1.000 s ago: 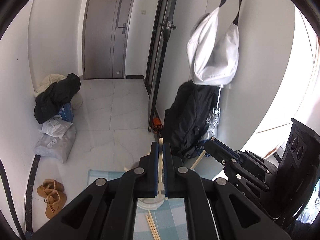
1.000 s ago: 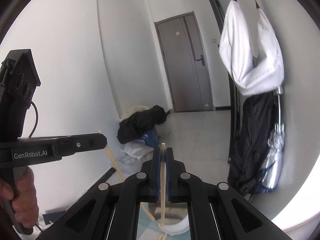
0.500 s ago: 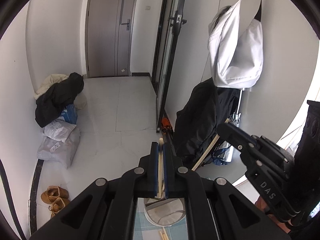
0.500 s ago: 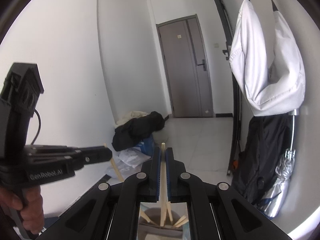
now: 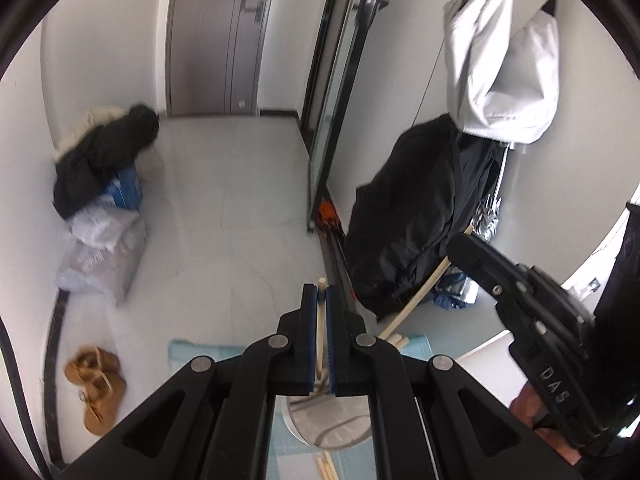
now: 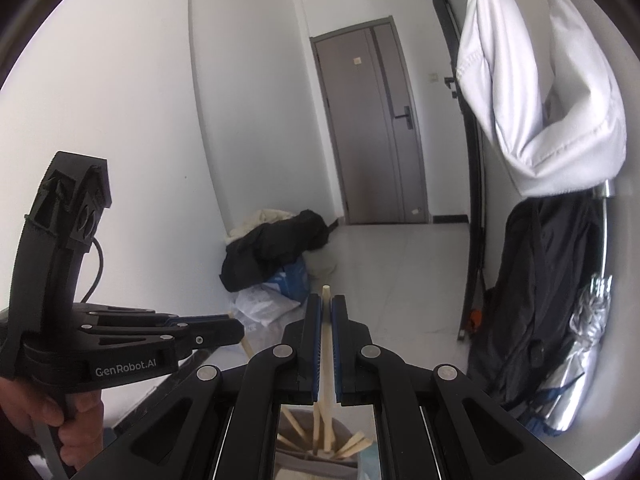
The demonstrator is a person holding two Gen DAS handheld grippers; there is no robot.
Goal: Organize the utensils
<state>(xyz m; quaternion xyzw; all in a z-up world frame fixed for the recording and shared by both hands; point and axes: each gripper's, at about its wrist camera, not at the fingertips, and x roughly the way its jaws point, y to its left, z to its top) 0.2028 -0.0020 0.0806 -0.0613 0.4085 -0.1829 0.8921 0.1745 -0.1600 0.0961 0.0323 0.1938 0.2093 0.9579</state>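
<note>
My left gripper (image 5: 320, 294) is shut on a pale wooden chopstick (image 5: 320, 332) that stands upright between the blue pads. Below it is a round white holder (image 5: 332, 424). My right gripper (image 6: 326, 304) is shut on another wooden chopstick (image 6: 327, 360), upright over a grey holder (image 6: 320, 440) with several chopsticks leaning inside. In the left wrist view the right gripper (image 5: 460, 242) shows at right with its chopstick (image 5: 420, 296) slanting down toward the holder. In the right wrist view the left gripper (image 6: 236, 330) shows at left.
A light blue checked mat (image 5: 192, 354) lies under the holder, with loose chopsticks (image 5: 326, 466) on it. Beyond are a tiled floor, a heap of clothes and bags (image 5: 104, 184), brown shoes (image 5: 96, 384), a hanging black coat (image 5: 420, 208) and a grey door (image 6: 372, 128).
Both grippers stay shut on their chopsticks. The left view has tilted down a little and the right gripper has come closer to the holder; more of the holder's chopsticks show under the right gripper.
</note>
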